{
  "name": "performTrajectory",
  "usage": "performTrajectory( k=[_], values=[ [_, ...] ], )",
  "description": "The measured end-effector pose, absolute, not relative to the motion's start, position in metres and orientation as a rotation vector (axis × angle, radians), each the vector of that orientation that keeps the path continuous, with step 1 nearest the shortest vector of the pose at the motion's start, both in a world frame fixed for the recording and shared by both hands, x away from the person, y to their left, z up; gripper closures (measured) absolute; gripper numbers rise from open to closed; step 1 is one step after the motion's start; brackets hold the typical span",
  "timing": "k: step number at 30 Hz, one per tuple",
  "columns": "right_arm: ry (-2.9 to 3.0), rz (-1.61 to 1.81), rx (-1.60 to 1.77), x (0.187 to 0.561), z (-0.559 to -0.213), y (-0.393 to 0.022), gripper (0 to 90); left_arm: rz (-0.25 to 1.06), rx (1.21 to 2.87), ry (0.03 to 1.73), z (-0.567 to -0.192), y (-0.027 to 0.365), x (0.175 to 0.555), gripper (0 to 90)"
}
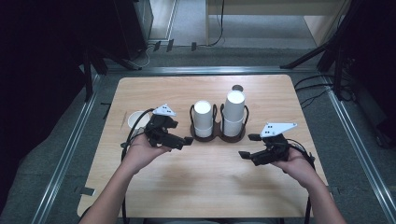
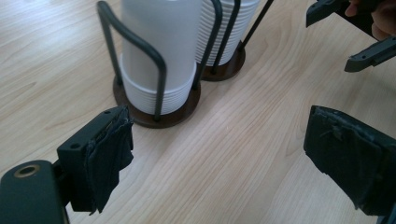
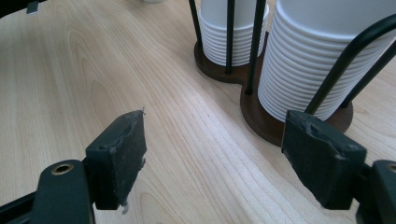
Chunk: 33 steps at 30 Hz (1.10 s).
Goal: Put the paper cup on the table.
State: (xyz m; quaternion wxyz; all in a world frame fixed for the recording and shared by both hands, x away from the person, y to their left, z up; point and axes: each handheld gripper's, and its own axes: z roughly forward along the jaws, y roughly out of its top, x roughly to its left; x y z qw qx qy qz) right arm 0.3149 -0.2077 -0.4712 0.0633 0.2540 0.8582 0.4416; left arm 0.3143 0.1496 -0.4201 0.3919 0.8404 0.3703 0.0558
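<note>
Wood: pale wooden table (image 1: 196, 186) under everything, its grain running beneath both sets of jaws.
Left gripper (image 1: 188, 140): held in the person's left hand (image 1: 142, 151), jaws spread wide with nothing between them; bare tabletop shows in the gap in the left gripper view (image 2: 215, 154).
Right gripper (image 1: 249, 145): held in the right hand (image 1: 299, 163), jaws likewise wide apart and empty, seen in the right gripper view (image 3: 212, 158).
Cup holder (image 1: 217, 136): dark wire rack on a two-lobed brown base, standing on the table between the two grippers and just beyond their fingertips.
Shorter cup stack (image 1: 203, 119): white paper cups, upside down, in the holder's lobe nearer the left gripper's fingers; just ahead of those jaws, not touching them.
Taller cup stack (image 1: 234, 112): white paper cups in the other lobe, just ahead of the right gripper's fingers; its ribbed rims sit close behind one pad (image 3: 322, 154), apart from it.
Single cup (image 1: 136, 120): white, upright, open mouth up, on the table behind the left gripper, away from its fingertips.
</note>
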Motion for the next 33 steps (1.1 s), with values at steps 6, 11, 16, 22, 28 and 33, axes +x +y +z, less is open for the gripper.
performTrajectory(
  k=[6,11,16,22,28,33],
  values=[
    [2.599,1.329,0.76,0.314,-0.471,-0.207,22.3,0.127,2.156,0.898,-0.425,0.138,0.31,8.3],
    [2.597,1.331,0.764,0.314,-0.471,-0.207,22.2,0.108,2.164,0.884,-0.432,0.133,0.306,8.3],
    [2.6,1.329,0.758,0.313,-0.472,-0.206,22.2,0.099,2.176,0.86,-0.439,0.126,0.304,8.3],
    [2.606,1.327,0.752,0.312,-0.472,-0.204,22.3,0.104,2.187,0.835,-0.443,0.118,0.301,8.3],
    [2.612,1.323,0.745,0.312,-0.473,-0.203,22.3,0.088,2.167,0.849,-0.448,0.115,0.303,8.3],
    [2.619,1.32,0.742,0.312,-0.474,-0.201,22.3,0.089,2.179,0.848,-0.453,0.112,0.302,8.3]
  ],
)
